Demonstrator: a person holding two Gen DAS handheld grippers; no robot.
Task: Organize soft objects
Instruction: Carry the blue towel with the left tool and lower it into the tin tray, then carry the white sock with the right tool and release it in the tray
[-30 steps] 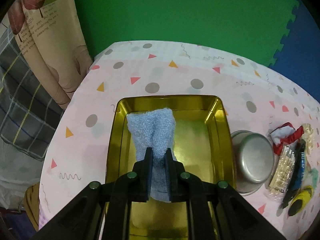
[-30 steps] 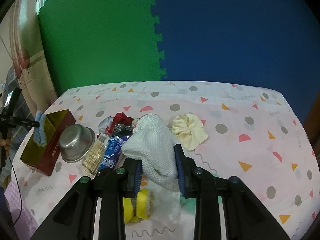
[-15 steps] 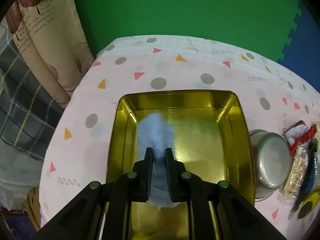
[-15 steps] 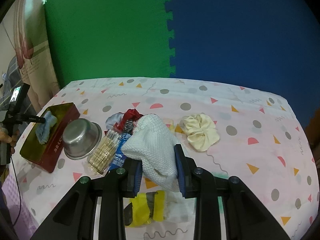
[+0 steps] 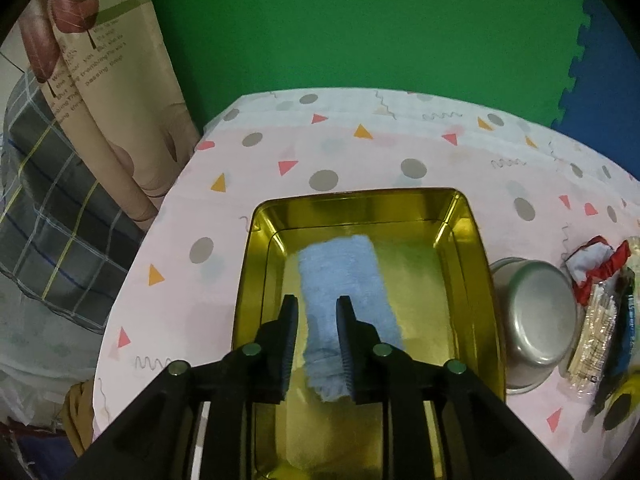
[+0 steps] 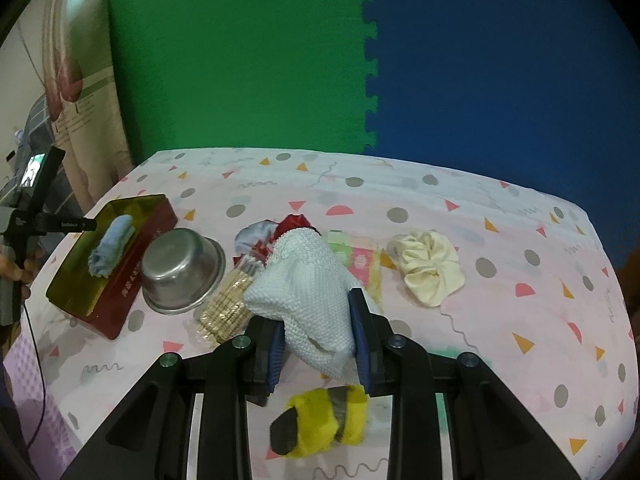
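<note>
A light blue towel (image 5: 345, 296) lies flat in the gold tin (image 5: 472, 272). My left gripper (image 5: 316, 312) hovers just above the towel, its jaws parted and holding nothing. The tin (image 6: 68, 276) and towel (image 6: 110, 246) also show at the left of the right wrist view. My right gripper (image 6: 318, 320) is shut on a white knitted cloth (image 6: 308, 284) and holds it above the table. A cream scrunchie (image 6: 428, 266) lies to the right. A yellow and grey plush toy (image 6: 320, 418) lies under my right gripper.
A steel bowl (image 6: 182, 270) stands upside down beside the tin. Packets of sticks (image 6: 226, 304), a red and white wrapper (image 6: 260, 236) and a green packet (image 6: 356, 256) lie in a heap mid-table. Curtains (image 5: 96, 120) hang past the table's left edge.
My left gripper has opened and let the blue towel drop flat into the tin. My right gripper still holds the white cloth and has shifted slightly over the table.
</note>
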